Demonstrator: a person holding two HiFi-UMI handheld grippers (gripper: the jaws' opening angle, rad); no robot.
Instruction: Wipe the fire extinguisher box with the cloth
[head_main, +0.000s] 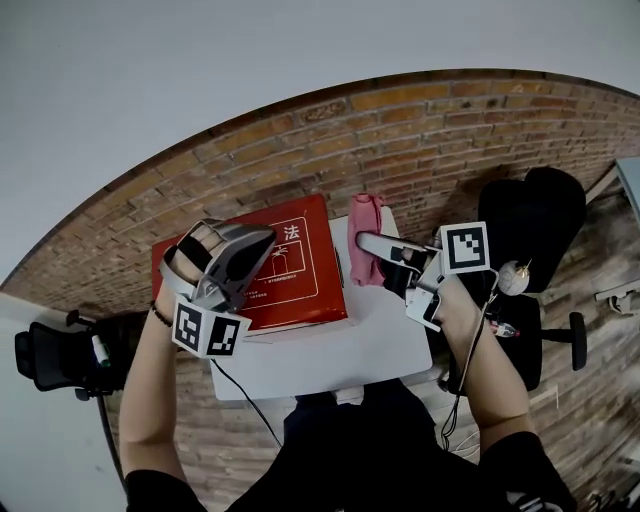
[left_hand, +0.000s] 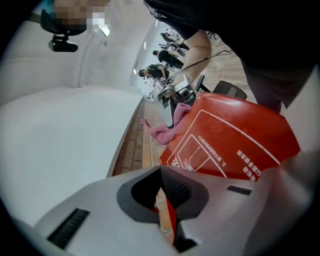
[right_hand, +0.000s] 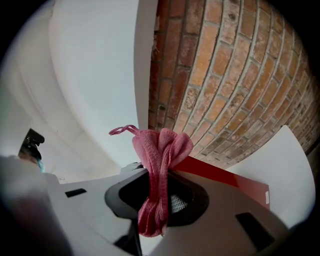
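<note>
A red fire extinguisher box (head_main: 300, 275) with white print lies flat on a small white table (head_main: 350, 350). My left gripper (head_main: 262, 240) hovers over the box's left half, its jaws shut with nothing between them. In the left gripper view the box (left_hand: 235, 140) fills the right side just past the closed left gripper (left_hand: 165, 200). My right gripper (head_main: 362, 242) is shut on a pink cloth (head_main: 365, 225) at the box's right edge. The bunched cloth (right_hand: 159, 165) sticks up out of the right gripper (right_hand: 160, 200) in its own view, the box's red edge (right_hand: 225, 180) behind it.
The table stands on a brick floor (head_main: 420, 140) near a white wall. A black office chair (head_main: 530, 230) is at the right, another black chair (head_main: 60, 360) at the left. A cable (head_main: 245, 395) hangs below the table's front edge.
</note>
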